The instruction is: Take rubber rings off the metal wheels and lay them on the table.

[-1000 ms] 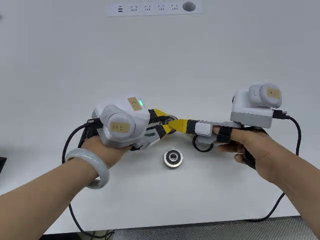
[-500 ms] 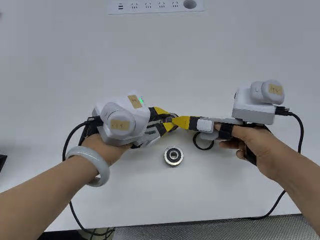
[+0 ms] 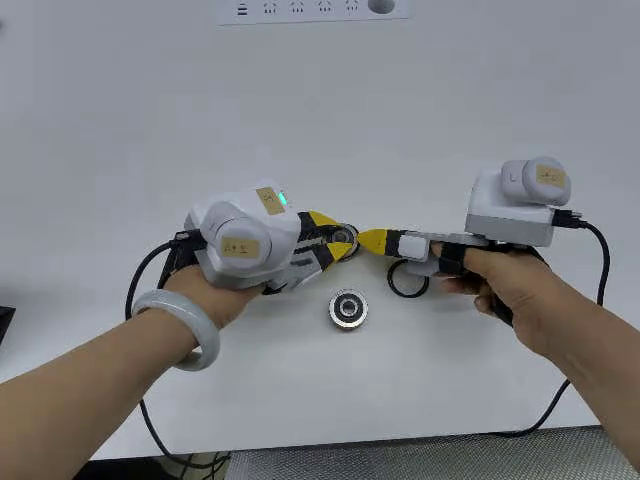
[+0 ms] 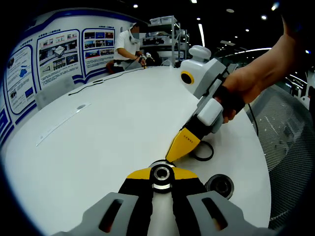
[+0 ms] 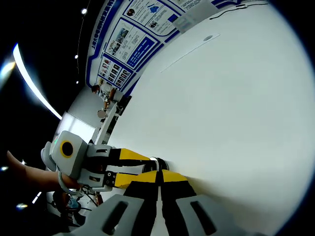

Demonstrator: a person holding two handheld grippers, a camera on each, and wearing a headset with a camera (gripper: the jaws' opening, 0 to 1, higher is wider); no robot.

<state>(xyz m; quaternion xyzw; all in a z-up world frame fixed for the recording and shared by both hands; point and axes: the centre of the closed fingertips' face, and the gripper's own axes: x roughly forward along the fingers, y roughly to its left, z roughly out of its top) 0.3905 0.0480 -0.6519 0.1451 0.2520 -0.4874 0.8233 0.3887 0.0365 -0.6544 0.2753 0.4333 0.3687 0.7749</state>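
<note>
Premises present as a demonstration hall or showroom-type lab. Evidence: illustrated blue-bordered wall panels (image 4: 49, 54), a long white table (image 4: 98, 123), a power strip (image 3: 310, 10) near its far edge, ceiling spotlights (image 4: 202, 34), and a storage rack (image 4: 170, 32).

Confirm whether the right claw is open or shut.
Shut. In the right gripper view the yellow-tipped right claw shows its jaws pressed together along a thin seam. Whether they pinch anything, cannot tell.
</note>
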